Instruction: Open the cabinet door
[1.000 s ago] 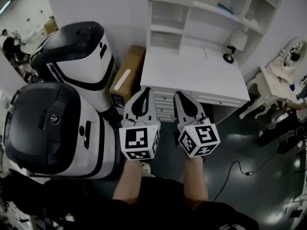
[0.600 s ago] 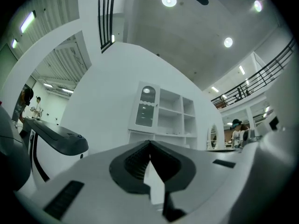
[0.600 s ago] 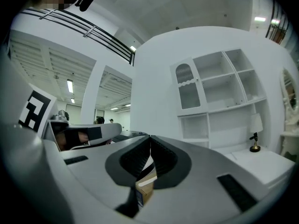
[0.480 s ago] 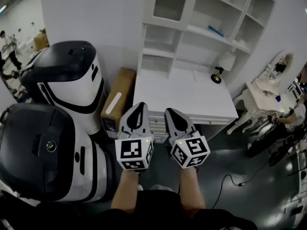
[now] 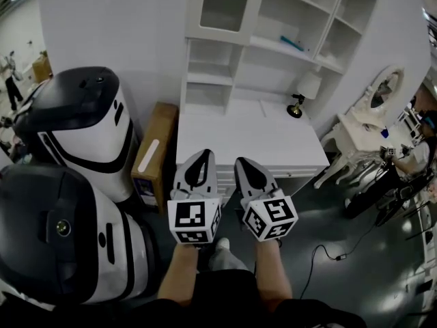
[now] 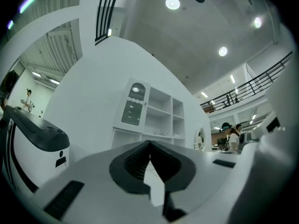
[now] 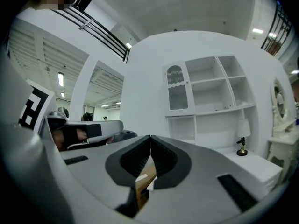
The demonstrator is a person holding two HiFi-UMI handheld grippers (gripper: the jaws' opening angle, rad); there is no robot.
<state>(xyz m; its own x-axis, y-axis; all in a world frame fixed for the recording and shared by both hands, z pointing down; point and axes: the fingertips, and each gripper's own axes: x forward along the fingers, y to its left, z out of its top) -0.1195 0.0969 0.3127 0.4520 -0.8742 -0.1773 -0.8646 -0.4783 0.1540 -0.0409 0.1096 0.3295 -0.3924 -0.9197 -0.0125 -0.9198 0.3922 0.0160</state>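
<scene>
Left gripper (image 5: 203, 154) and right gripper (image 5: 243, 162): jaws closed on both, nothing held, side by side at the white desk's (image 5: 273, 142) front edge. Cabinet door (image 5: 222, 7) closed, at twelve o'clock from them, well apart, top-left of the shelf unit (image 5: 300, 26).

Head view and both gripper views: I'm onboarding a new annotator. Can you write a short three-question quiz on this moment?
1. True or false: neither the left gripper nor the right gripper touches the cabinet door.
2. What stands at the rear right of the desk top in the head view? A) a lamp B) a mug C) a laptop
3. Fill in: in each gripper view, the jaws stand ____, with nothing gripped between them.

Key: 1 true; 2 A; 3 together.
</scene>
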